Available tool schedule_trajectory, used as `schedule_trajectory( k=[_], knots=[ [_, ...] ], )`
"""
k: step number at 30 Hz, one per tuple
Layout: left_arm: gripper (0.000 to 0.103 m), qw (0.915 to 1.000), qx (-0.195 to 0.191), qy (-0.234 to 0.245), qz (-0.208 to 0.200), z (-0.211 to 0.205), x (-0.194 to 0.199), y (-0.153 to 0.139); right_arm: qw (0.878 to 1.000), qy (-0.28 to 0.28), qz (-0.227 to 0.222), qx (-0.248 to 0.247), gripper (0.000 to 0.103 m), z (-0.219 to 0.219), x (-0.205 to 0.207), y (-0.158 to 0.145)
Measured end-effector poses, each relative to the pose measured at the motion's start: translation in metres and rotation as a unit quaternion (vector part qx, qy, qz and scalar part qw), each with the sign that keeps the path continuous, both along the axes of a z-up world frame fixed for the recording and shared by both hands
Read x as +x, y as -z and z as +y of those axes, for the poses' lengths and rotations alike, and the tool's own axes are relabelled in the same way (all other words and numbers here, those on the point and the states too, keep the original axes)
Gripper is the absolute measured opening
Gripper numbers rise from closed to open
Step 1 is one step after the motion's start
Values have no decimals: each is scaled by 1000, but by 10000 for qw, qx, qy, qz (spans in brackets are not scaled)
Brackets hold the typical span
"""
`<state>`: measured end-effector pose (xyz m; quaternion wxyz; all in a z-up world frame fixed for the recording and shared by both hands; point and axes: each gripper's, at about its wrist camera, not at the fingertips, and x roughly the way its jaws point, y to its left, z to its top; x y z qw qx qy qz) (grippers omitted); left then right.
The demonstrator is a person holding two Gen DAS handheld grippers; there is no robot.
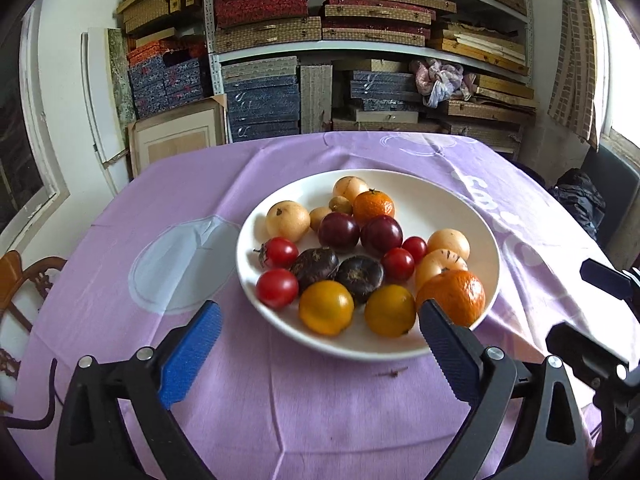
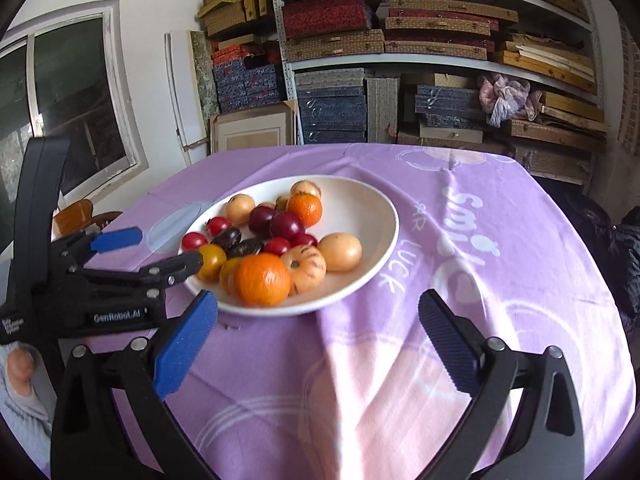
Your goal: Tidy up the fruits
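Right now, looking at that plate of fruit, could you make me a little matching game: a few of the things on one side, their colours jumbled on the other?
Things:
1. plate
2. tablecloth
3. gripper pads
4. nearest mandarin

Colours:
A. blue
B. orange
C. white
D. purple

Pairs: 1-C, 2-D, 3-A, 4-B

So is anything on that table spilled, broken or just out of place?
Only one small thing: a brown stem-like scrap lies loose on the purple tablecloth, just in front of the white plate. All the fruit sits on the plate, and nothing looks spilled or damaged.
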<state>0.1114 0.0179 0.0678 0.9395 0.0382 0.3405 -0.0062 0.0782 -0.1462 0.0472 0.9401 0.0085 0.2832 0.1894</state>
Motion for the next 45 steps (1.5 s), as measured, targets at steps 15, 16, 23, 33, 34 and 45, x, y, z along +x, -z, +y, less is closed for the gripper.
schedule_trajectory(
  k=[15,16,23,33,34,45],
  knots=[
    [100,9989,-440,-127,89,10,-29,-13,9998,-37,-162,62,99,-15,-39,0],
    [100,9987,-485,-127,25,11,-31,-14,9998,-19,-183,47,99,-16,-41,-1],
    [100,9986,-305,-19,-434,2,-47,-24,9996,-20,-283,-81,99,-13,-49,-1],
    [100,9973,280,63,-678,-18,-56,-23,9997,10,-240,-88,99,-15,-49,2],
    [100,9968,316,9,-728,-19,-58,-22,9997,12,-248,-87,99,-15,-49,1],
    [99,9971,170,314,-667,-24,-59,-18,9997,37,-250,-56,99,-18,-47,1]
  ],
)
